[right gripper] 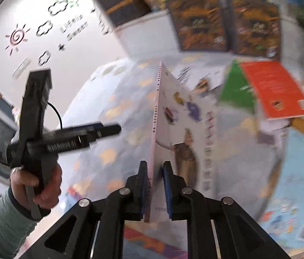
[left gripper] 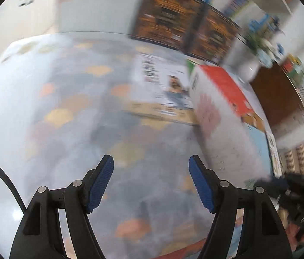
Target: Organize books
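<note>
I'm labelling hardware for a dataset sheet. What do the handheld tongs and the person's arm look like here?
Both tongs, left and right, have black angular linkage arms with silver pivot pins and ribbed blue pads. Seen from the right wrist, the left unit is a black pistol-grip body trailing a thin black cable. The sleeve is pale grey-green with a darker cuff.

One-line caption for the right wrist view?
Right gripper clamps a pale picture book upright over a patterned mat; left gripper open alongside.

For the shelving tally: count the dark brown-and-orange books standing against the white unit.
2. One dark book stands on the left, its twin right beside it, both upright against the white unit. Blur may hide others.
</note>
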